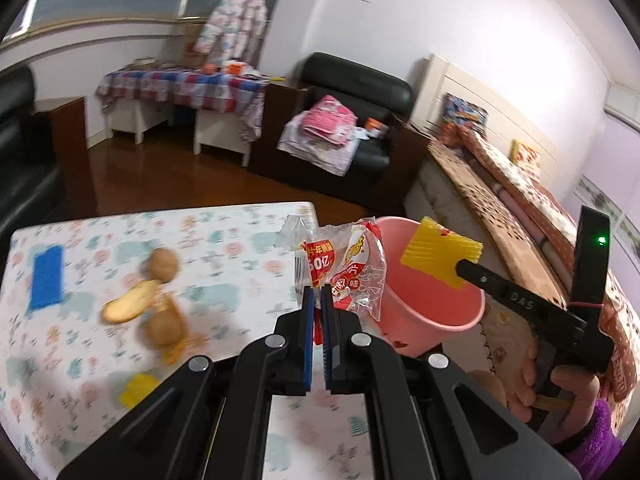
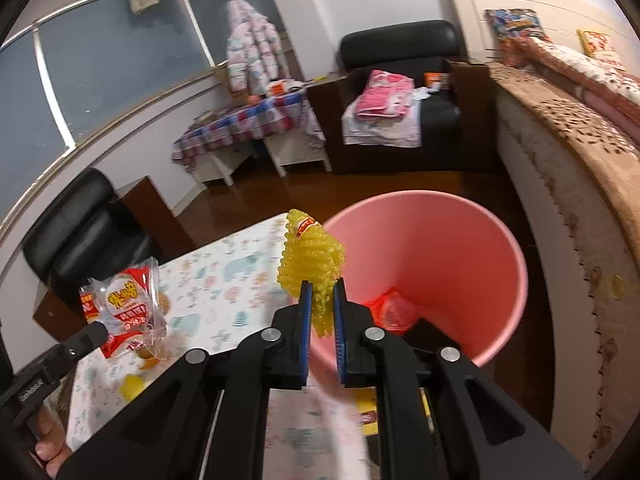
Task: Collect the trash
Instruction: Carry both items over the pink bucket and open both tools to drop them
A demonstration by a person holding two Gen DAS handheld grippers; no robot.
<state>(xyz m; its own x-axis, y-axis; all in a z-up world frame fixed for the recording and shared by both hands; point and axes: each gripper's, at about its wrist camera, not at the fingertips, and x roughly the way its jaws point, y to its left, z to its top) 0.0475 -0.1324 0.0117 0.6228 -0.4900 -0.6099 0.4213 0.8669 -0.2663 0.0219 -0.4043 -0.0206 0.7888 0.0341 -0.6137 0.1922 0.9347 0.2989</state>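
My left gripper (image 1: 317,294) is shut on a red and clear snack wrapper (image 1: 344,266), held above the table's right edge beside the pink bin (image 1: 432,312). My right gripper (image 2: 322,292) is shut on a yellow ridged foam piece (image 2: 310,260), held over the near rim of the pink bin (image 2: 452,248). The foam piece (image 1: 440,258) also shows over the bin in the left wrist view. The wrapper (image 2: 126,312) shows at the left of the right wrist view. A red wrapper (image 2: 394,312) lies inside the bin.
The table (image 1: 224,240) has a patterned cloth. On it lie a blue sponge (image 1: 48,278), bread pieces (image 1: 160,304) and a yellow scrap (image 1: 138,390). A bed (image 2: 568,184) stands right of the bin. A black armchair (image 2: 400,92) is behind.
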